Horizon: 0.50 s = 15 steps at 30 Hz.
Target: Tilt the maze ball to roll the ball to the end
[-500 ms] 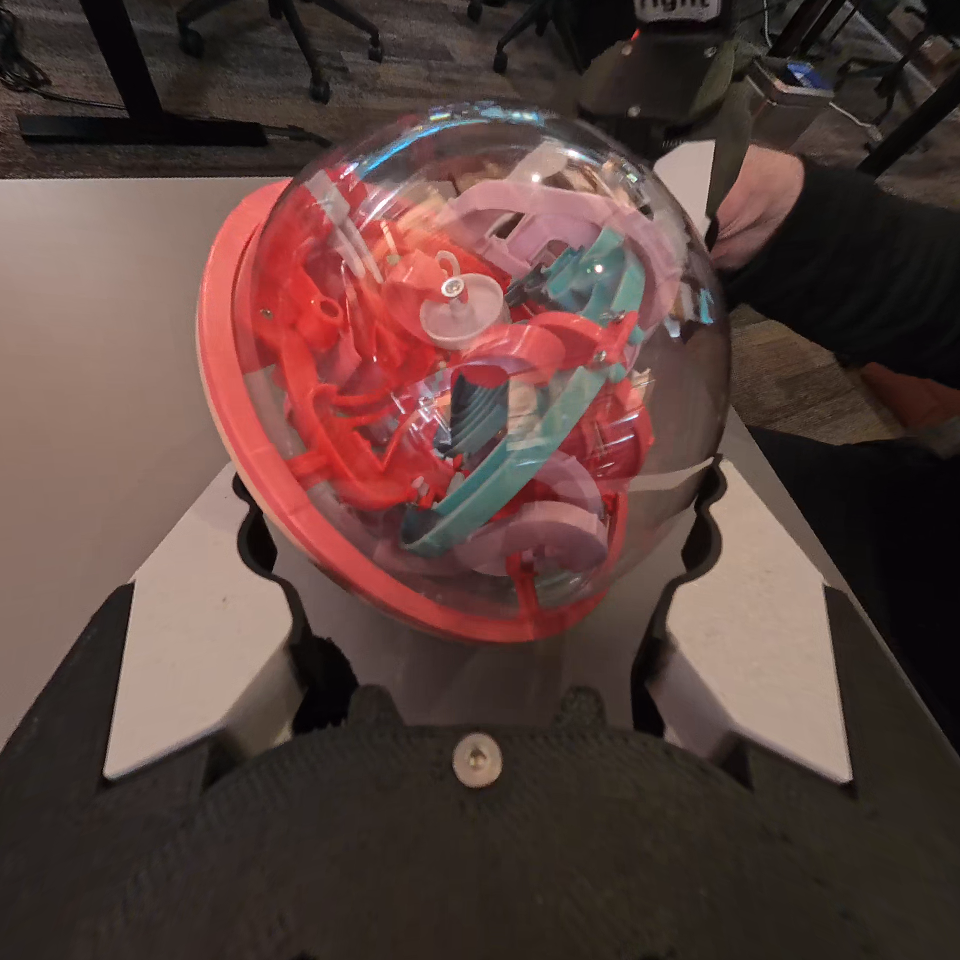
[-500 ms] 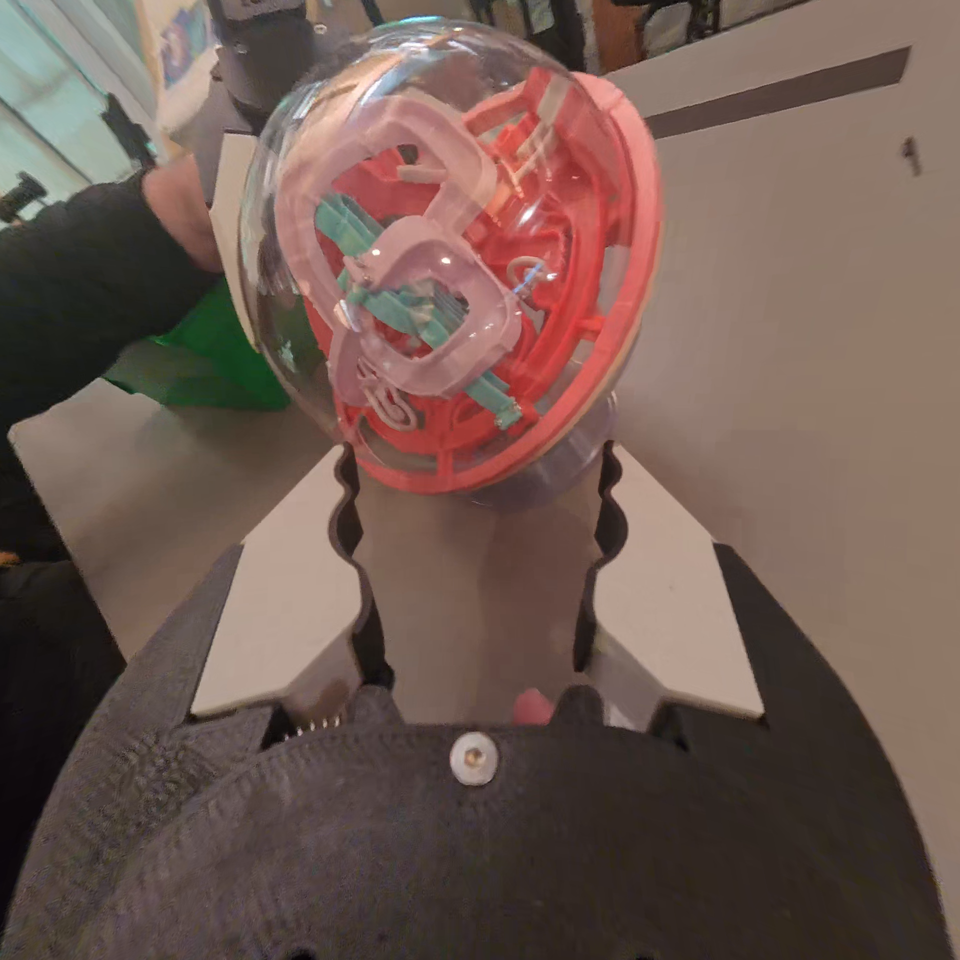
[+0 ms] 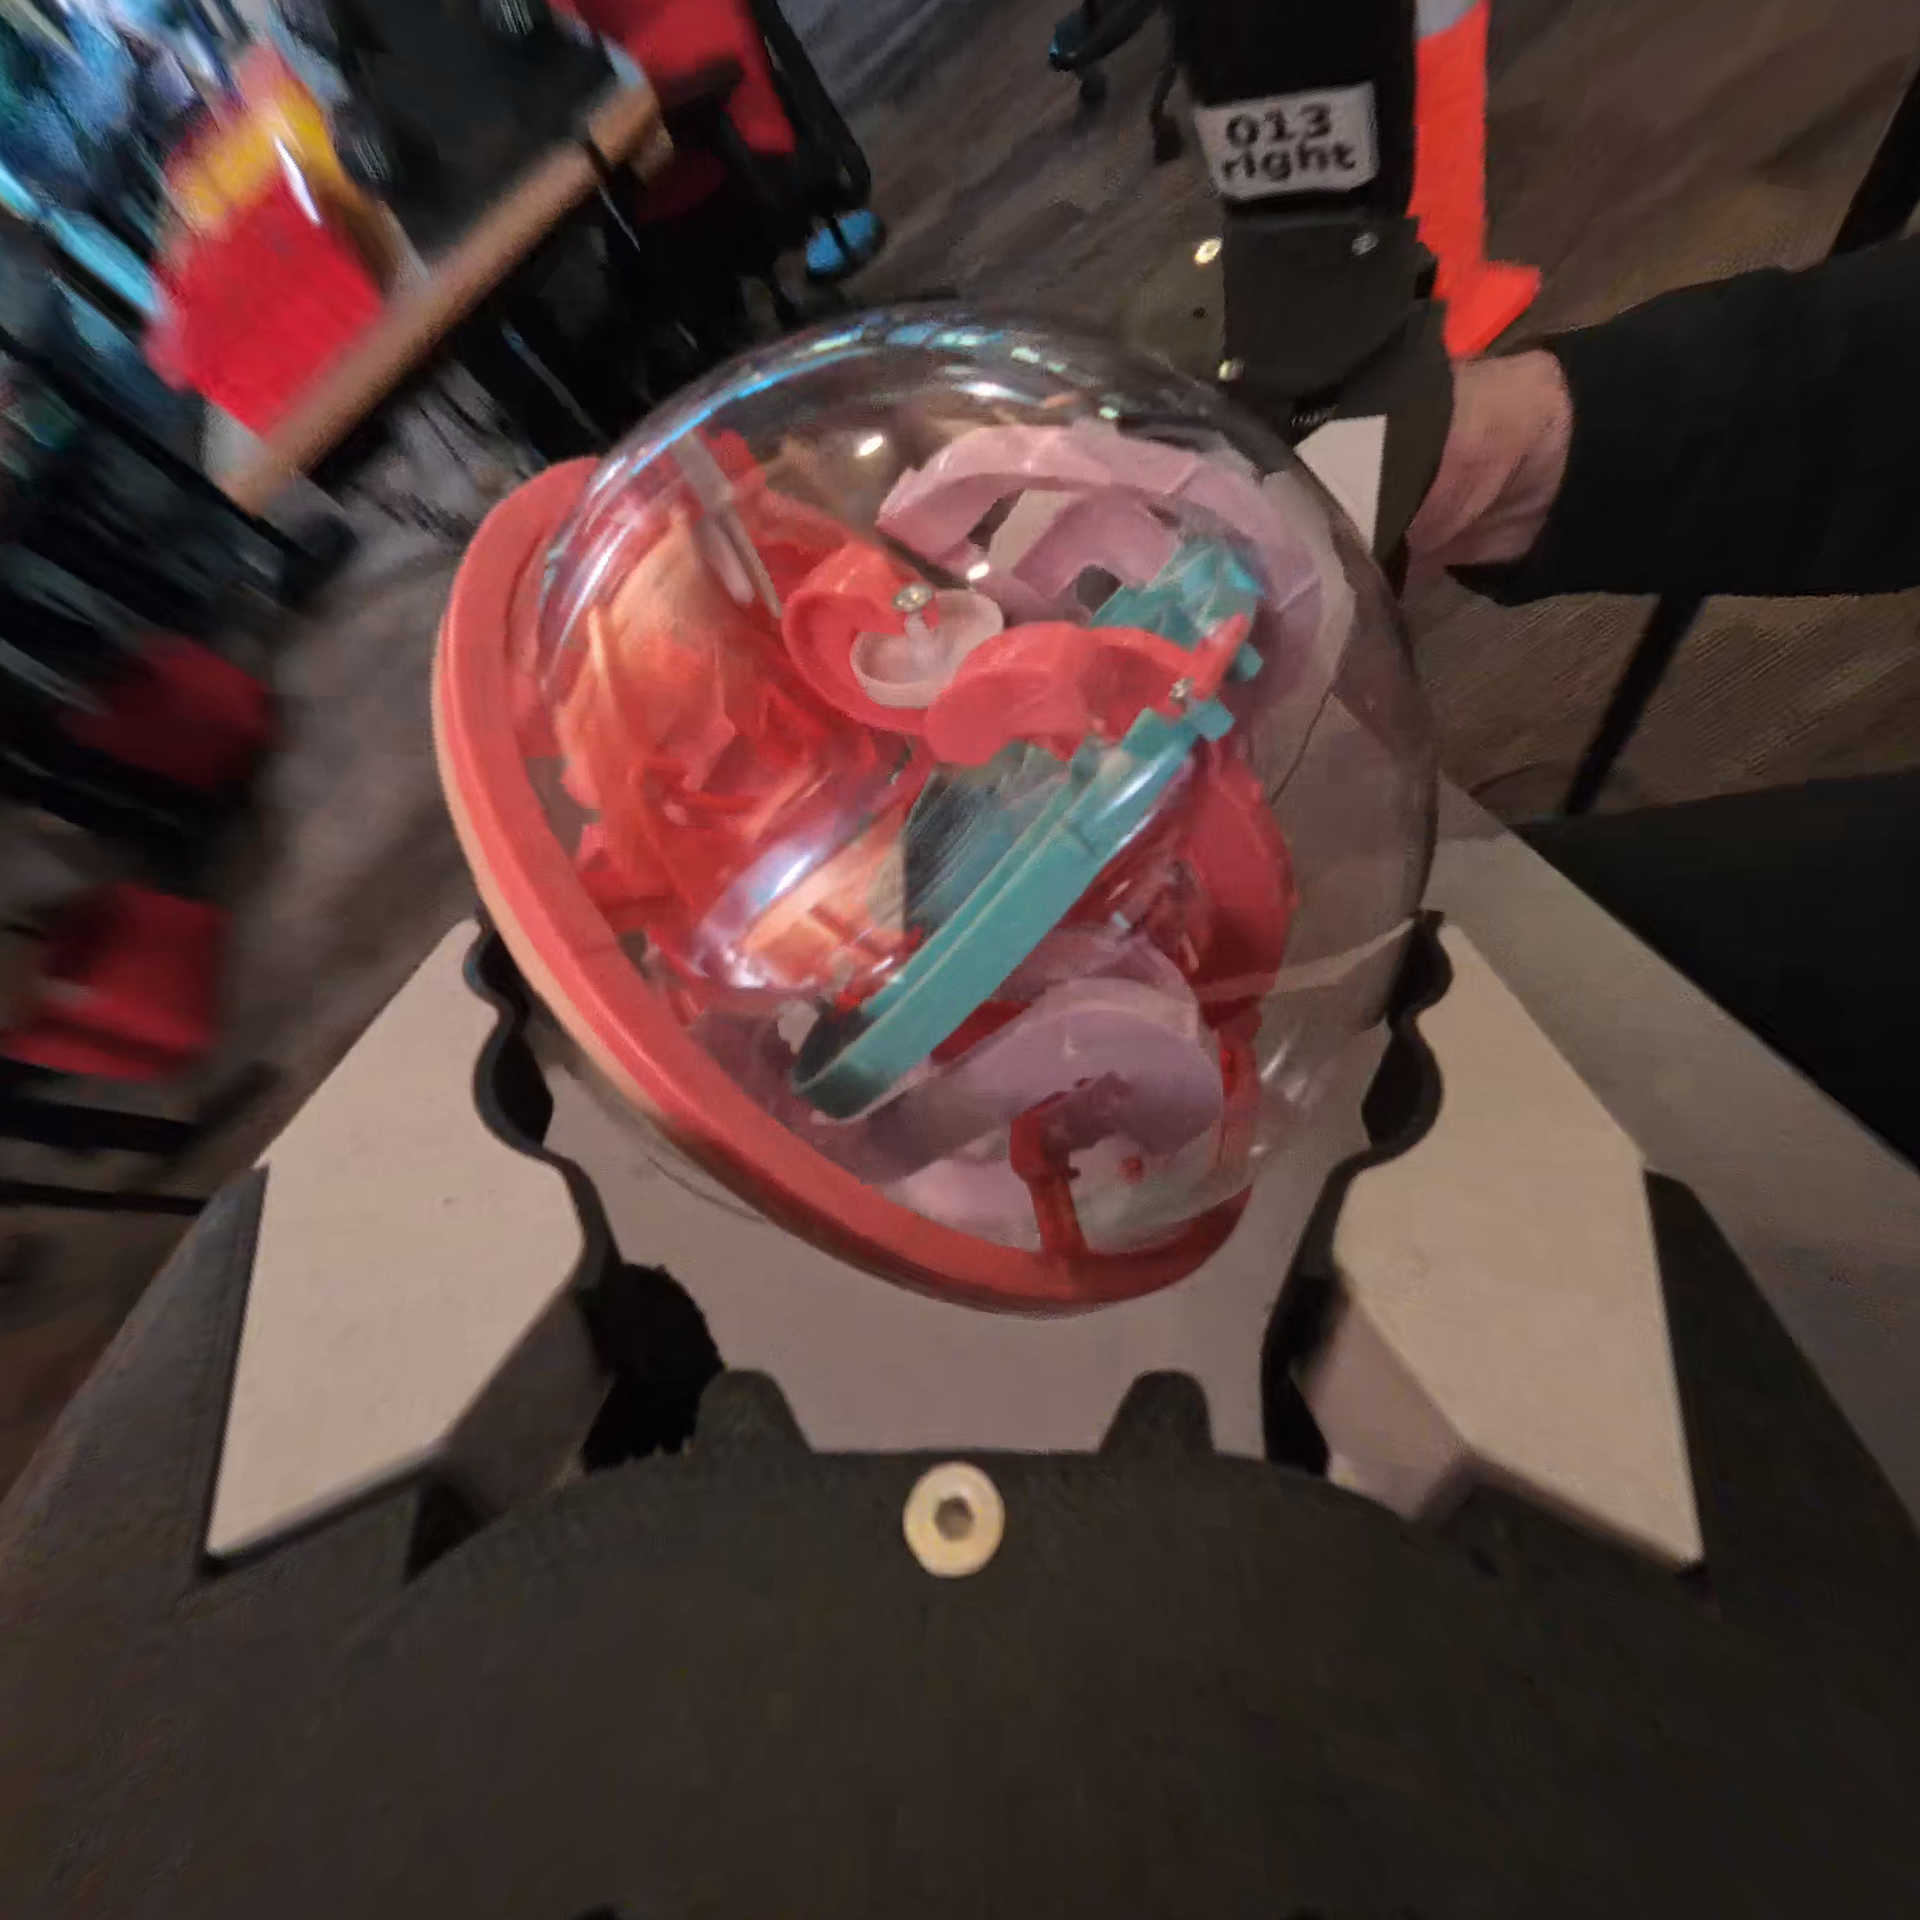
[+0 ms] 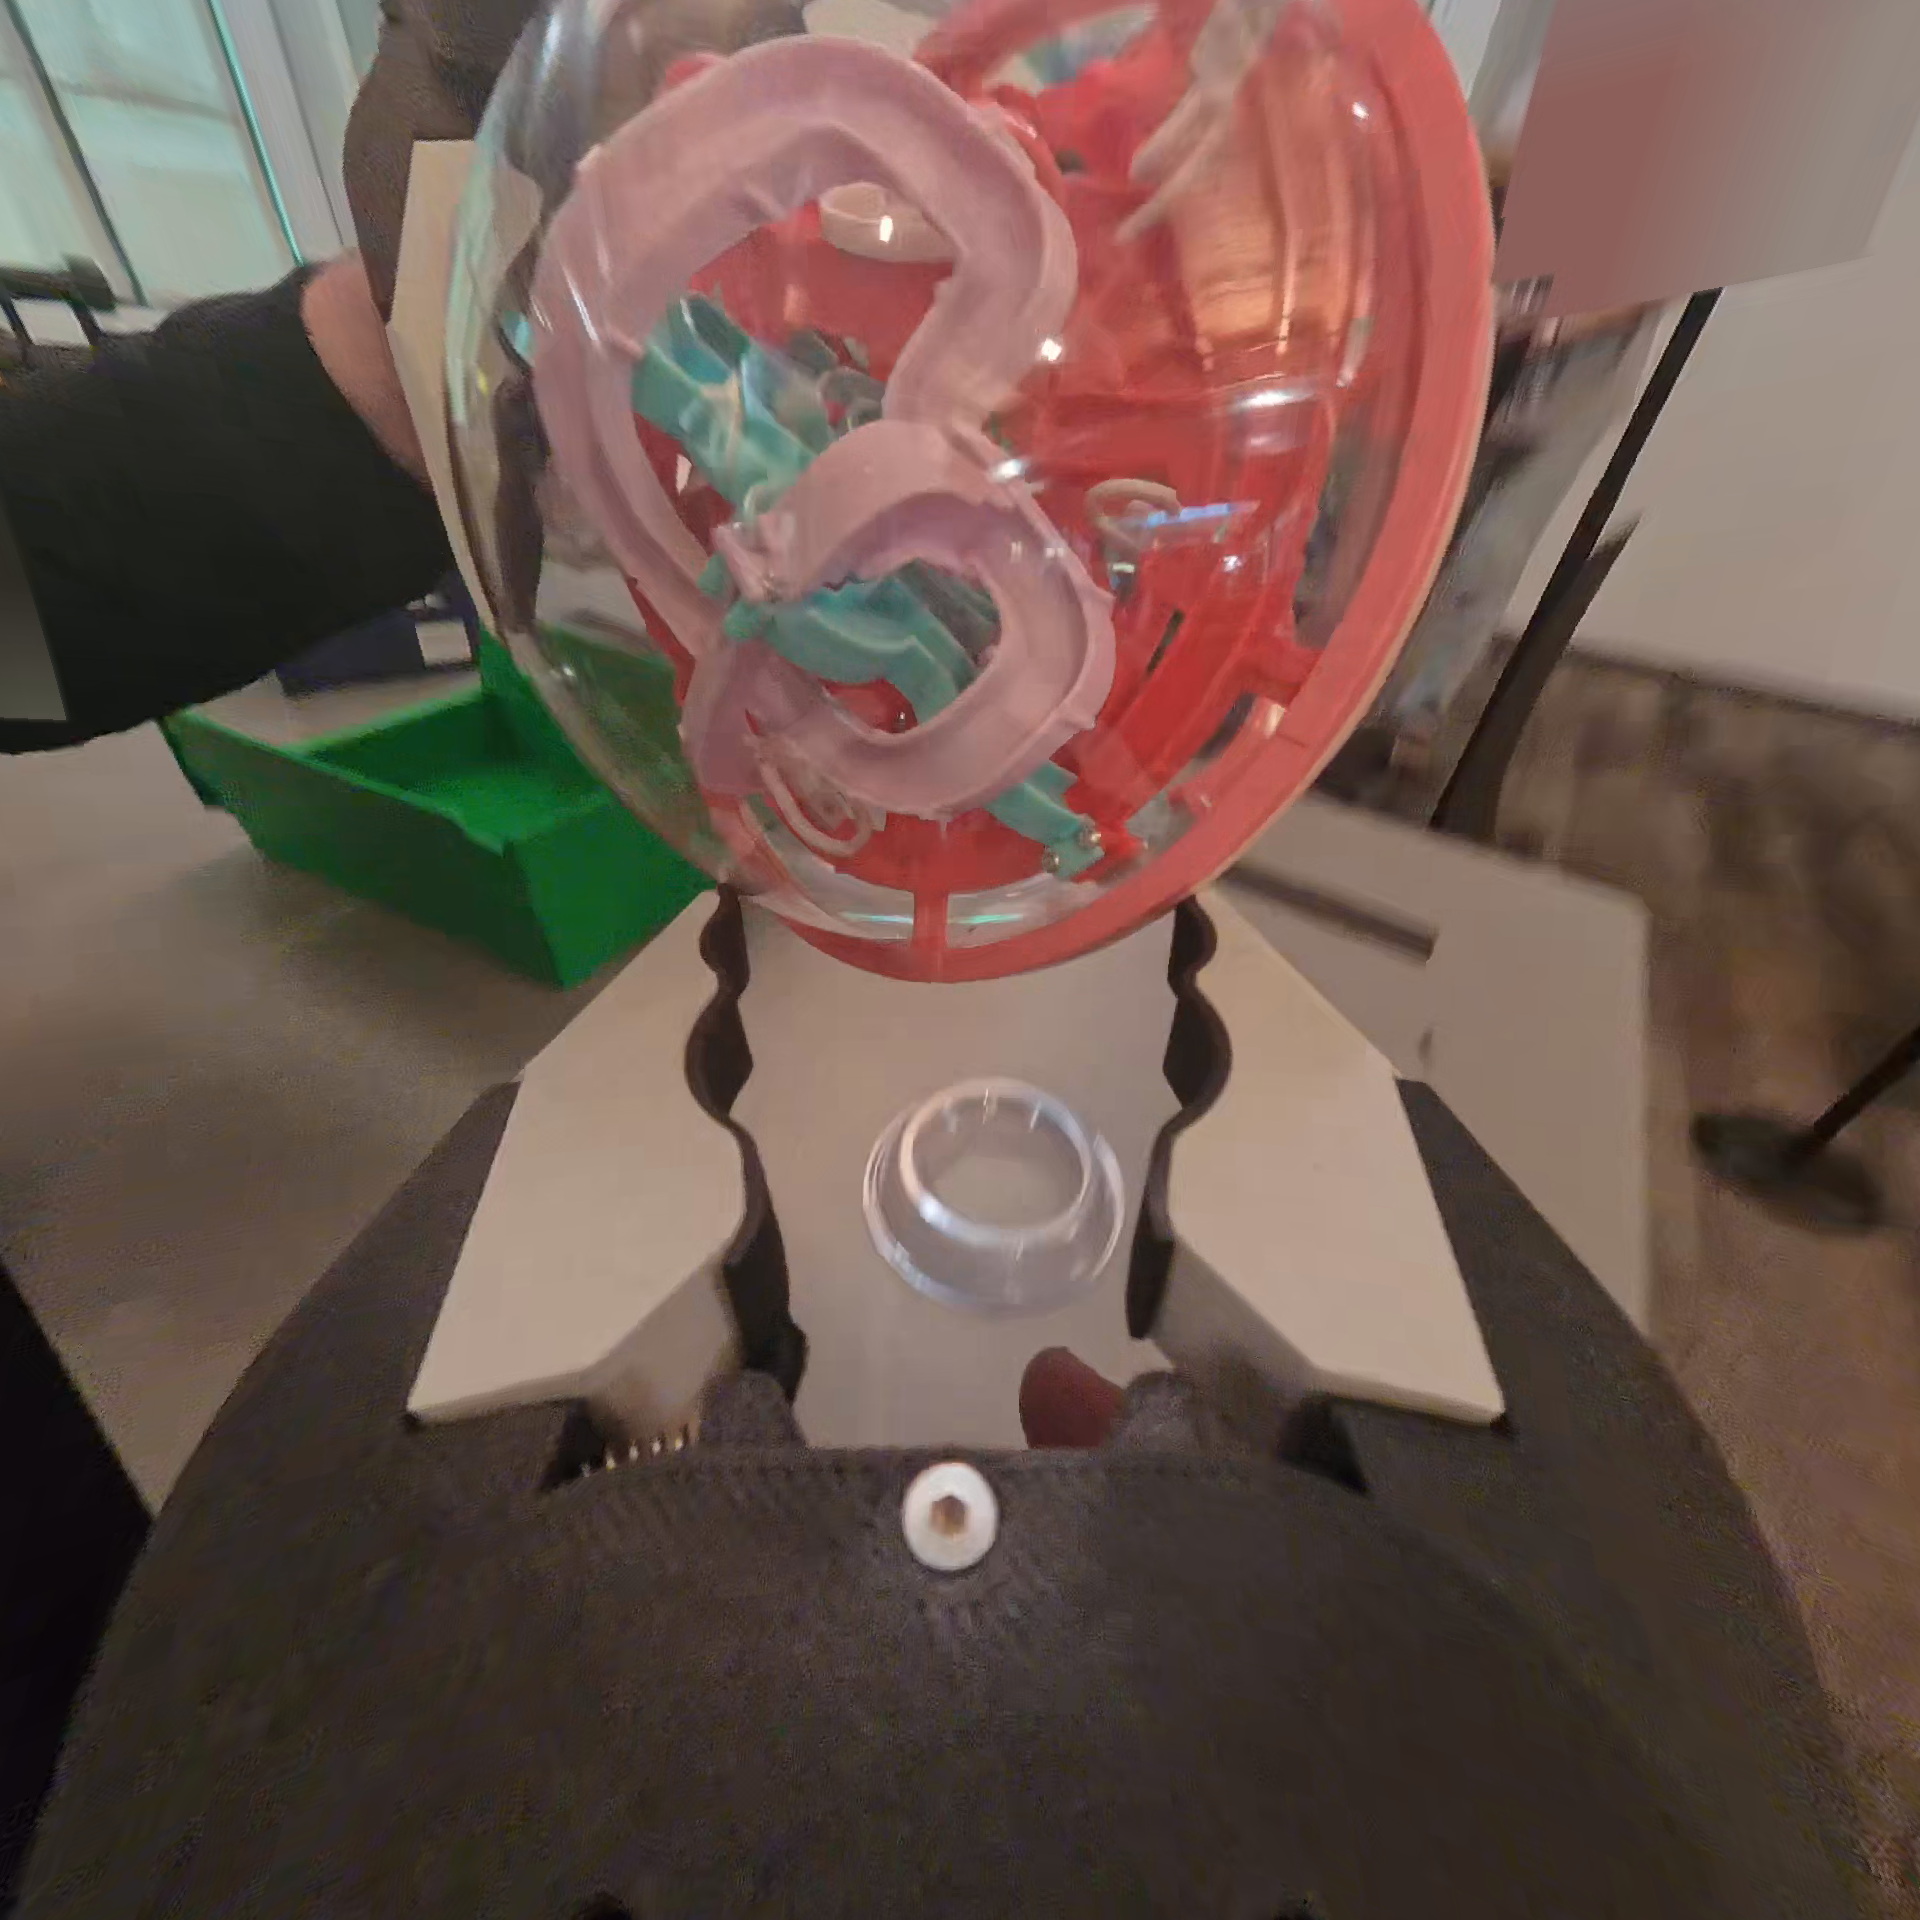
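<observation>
The maze ball [image 3: 935, 810] is a clear sphere with a red rim and red, pink and teal tracks inside. It hangs tilted in the air between my two grippers. My left gripper [image 3: 956, 945] has its jaws wide apart, with both fingertips pressed on the sphere's sides. My right gripper [image 4: 956, 914] has its jaws half apart, with the tips against the underside of the maze ball [image 4: 935, 468]. The right gripper also shows behind the sphere in the left wrist view [image 3: 1309, 270]. I cannot pick out the small rolling ball.
The ball's clear ring stand [image 4: 992, 1247] sits empty on the grey table [image 4: 208, 1039] below my right gripper. A green bin [image 4: 416, 810] stands at the left. A black stand leg [image 4: 1558, 582] is at the right, off the table. A person's hand [image 3: 1486, 468] holds the right gripper.
Both grippers have lifted the maze ball up off its clear stand, which is now uncovered on the table. The ball has tilted a little, and the left wrist view is motion-blurred.
</observation>
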### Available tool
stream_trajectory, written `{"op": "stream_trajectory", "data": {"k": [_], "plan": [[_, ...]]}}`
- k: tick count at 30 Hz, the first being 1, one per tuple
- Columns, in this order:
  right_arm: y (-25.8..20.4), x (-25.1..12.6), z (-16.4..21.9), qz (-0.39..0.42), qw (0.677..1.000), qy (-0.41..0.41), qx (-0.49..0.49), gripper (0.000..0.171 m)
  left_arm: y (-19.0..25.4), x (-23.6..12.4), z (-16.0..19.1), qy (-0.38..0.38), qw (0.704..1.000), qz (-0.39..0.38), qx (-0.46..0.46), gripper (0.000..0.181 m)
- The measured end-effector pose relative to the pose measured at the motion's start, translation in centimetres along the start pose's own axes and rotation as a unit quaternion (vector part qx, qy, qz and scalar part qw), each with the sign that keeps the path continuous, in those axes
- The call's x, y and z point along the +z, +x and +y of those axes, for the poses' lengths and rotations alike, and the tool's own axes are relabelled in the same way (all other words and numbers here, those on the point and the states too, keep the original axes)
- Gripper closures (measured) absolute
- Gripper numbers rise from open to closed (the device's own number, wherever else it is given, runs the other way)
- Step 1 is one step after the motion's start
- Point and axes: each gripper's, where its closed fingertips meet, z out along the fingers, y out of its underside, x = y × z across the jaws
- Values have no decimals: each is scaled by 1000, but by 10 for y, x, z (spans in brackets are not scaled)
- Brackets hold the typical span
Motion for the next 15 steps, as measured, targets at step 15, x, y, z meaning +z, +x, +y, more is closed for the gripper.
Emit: {"op": "stream_trajectory", "data": {"k": [15], "plan": [[-84, -41, -141, 24, 985, 65, -157, 96, 88, -106, -207, 123, 957, -117, 234, 25]]}}
